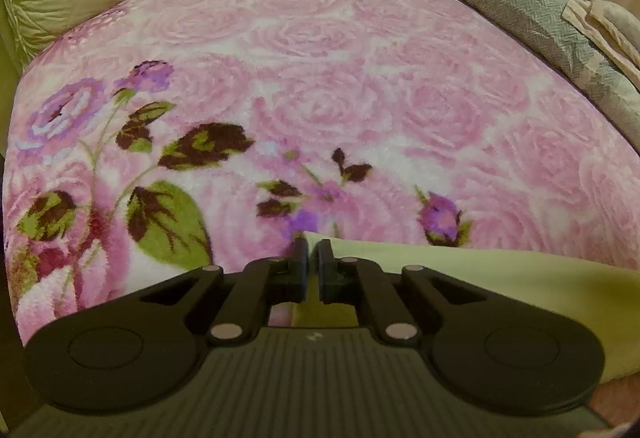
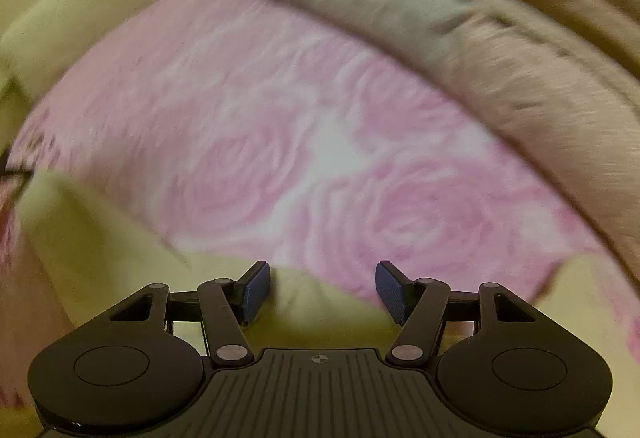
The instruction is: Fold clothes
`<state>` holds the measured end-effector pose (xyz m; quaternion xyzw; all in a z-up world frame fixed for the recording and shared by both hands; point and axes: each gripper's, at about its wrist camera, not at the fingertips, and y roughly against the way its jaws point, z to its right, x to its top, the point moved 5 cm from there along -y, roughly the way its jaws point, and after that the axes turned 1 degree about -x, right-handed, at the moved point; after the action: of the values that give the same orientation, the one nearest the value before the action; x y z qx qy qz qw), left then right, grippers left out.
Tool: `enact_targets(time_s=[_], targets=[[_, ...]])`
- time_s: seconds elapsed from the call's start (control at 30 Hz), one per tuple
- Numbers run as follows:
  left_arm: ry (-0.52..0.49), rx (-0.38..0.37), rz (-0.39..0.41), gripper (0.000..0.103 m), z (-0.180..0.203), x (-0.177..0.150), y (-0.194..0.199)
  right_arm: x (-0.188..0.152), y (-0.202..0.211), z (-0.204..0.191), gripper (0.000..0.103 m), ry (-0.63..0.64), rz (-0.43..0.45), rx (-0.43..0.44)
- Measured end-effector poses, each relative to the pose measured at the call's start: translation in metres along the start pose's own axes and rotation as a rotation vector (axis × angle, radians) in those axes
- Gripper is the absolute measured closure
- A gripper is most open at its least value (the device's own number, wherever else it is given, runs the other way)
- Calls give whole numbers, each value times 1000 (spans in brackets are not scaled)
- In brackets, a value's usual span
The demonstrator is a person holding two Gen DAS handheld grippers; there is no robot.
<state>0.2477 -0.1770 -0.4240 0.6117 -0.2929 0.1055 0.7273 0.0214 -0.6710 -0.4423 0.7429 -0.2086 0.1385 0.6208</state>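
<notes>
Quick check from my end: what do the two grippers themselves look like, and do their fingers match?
Both are matte black, with a ribbed grey-black body, two round side lobes and linkage arms on silver pins. The left gripper has plain black fingers. The right gripper has blue textured pads on its fingers. Each body carries a small centre mark. No cables or sleeves show.

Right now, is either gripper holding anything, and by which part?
The left gripper is shut on the top edge of the green cloth. The right gripper is open over a fold of that cloth, gripping nothing yet.
</notes>
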Motion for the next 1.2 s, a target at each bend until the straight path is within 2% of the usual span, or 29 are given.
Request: enact_targets(time_s=[0.07, 0.1, 0.23, 0.3, 0.37, 0.4, 0.43, 0.47, 0.5, 0.53, 0.63, 0.73, 0.77, 0.87, 1.0, 1.1, 1.2], targets=[[-5, -3, 0, 102, 1, 1, 0, -6, -5, -5, 93, 15, 0, 13], [-17, -8, 8, 103, 2, 3, 2, -7, -1, -4, 98, -2, 32, 2], [-18, -68, 142, 102, 8, 18, 22, -12, 22, 2, 100, -99, 188, -63], [-33, -59, 167, 102, 11, 22, 20, -19, 22, 2, 100, -133, 217, -101], [-51, -33, 151, 101, 14, 23, 9, -26, 10, -2, 99, -164, 192, -138], [-63, -16, 133, 100, 15, 22, 2, -26, 6, -3, 84, -191, 185, -153], [-79, 11, 122, 100, 16, 22, -3, -25, 7, -2, 49, -240, 203, -179], [-95, 39, 111, 100, 17, 21, -8, -25, 15, -1, 28, -282, 240, -218], [-96, 72, 113, 97, 16, 23, -9, -26, 27, -1, 14, -303, 291, -259], [-96, 105, 117, 97, 15, 24, -9, -28, 39, -2, 14, -314, 330, -292], [-4, 149, 144, 98, 6, 29, 7, -49, 71, -2, 15, -411, 316, -373], [-26, 44, 161, 98, 27, 27, 32, -94, 102, -22, 15, -502, 288, -409], [-61, -2, 143, 97, 41, 21, 37, -114, 111, -32, 15, -521, 271, -427], [-157, -146, 78, 97, 86, 2, 49, -177, 122, -63, 15, -620, 190, -469], [-168, -370, -70, 98, 147, -32, 63, -269, 143, -105, 15, -855, 92, -474], [-213, -508, -174, 97, 199, -62, 81, -328, 181, -127, 15, -1036, 112, -496], [-283, -593, -236, 97, 244, -90, 105, -382, 227, -124, 15, -1187, 165, -575]])
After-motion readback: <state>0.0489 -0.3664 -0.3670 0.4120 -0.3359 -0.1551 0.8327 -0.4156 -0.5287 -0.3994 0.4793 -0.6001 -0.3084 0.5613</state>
